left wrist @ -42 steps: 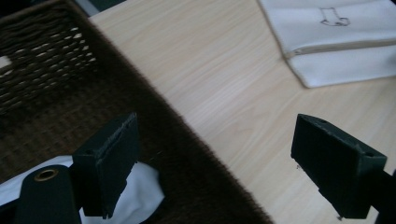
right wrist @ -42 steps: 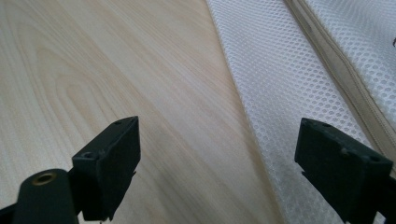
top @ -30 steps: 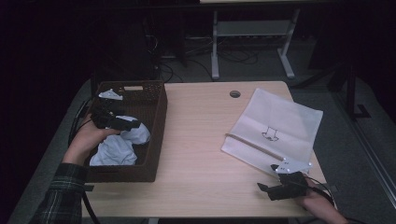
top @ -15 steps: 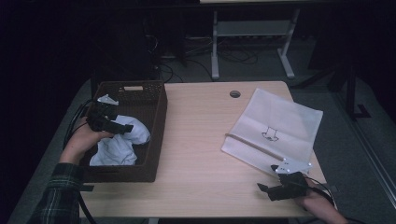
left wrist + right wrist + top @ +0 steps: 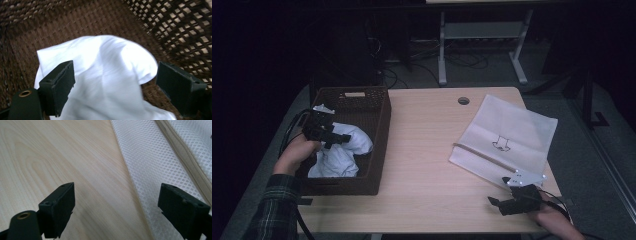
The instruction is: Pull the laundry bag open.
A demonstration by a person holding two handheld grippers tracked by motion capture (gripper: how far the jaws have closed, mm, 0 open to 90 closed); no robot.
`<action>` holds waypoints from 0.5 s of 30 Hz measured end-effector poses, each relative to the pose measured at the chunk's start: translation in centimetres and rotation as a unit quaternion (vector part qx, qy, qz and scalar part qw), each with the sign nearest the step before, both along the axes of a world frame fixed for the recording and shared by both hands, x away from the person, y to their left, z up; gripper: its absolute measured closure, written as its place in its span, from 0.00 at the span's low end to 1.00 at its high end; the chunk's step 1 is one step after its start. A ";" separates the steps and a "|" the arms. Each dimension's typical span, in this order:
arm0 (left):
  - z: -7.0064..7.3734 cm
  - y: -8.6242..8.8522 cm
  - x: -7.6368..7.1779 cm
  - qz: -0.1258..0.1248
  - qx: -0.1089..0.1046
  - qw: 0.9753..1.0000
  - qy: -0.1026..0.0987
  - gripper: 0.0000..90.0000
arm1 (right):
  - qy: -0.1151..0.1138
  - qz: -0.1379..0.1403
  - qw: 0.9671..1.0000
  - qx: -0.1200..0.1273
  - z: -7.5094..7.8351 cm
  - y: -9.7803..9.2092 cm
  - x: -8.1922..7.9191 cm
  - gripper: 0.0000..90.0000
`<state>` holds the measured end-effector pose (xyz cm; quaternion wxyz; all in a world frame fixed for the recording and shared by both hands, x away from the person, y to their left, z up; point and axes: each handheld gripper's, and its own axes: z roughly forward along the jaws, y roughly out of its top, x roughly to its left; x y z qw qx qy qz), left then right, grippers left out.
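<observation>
Left gripper (image 5: 343, 140) down inside the brown wicker basket (image 5: 379, 132) at the desk's (image 5: 422, 150) left edge, jaws spread wide, nothing clamped between them. In the left gripper view (image 5: 115, 87), white cloth (image 5: 100, 75) bunched between and beyond the two black jaws, woven basket wall (image 5: 180, 25) behind and to the side; whether the pads touch the cloth cannot be told. From above, white cloth (image 5: 339, 155) heaped in the basket's middle and near part, one small white end poking up near the far left corner of the basket. Held by a hand (image 5: 294, 155) in a plaid sleeve (image 5: 274, 210), black cable looping off the desk's left edge.

Right gripper (image 5: 493, 203) low at the near edge of the desk toward the near right corner, jaws likewise wide apart and empty, grey three-cornered plate on top. In the right gripper view (image 5: 116, 211), bare pale wood (image 5: 62, 157) under the left jaw, white mesh bag (image 5: 155, 165) with its beige zip band under the right jaw. In the high view, mesh bag (image 5: 507, 137) lying flat on the right half of the desk, skewed toward the far right corner, a small dark print at its middle, its near corner just beside the right gripper. Round cable hole (image 5: 463, 100) near the far edge, between basket and bag.
</observation>
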<state>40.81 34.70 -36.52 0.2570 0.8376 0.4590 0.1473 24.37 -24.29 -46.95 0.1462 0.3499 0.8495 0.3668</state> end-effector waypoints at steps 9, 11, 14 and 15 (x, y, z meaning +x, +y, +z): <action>-2.6 0.3 1.0 0.007 0.040 0.998 0.043 0.17 | 0.000 -0.003 1.000 -0.002 -0.1 -0.2 -0.1 0.15; -3.1 0.4 1.1 0.010 0.042 0.998 0.053 0.16 | 0.001 -0.004 1.000 -0.002 -0.1 -0.2 -0.1 0.15; -3.8 0.8 1.2 0.017 0.029 0.997 0.062 0.16 | 0.000 -0.004 1.000 -0.002 -0.1 -0.2 -0.1 0.15; -3.8 0.8 1.2 0.017 0.029 0.997 0.062 0.16 | 0.001 -0.004 1.000 -0.002 -0.1 -0.2 -0.1 0.15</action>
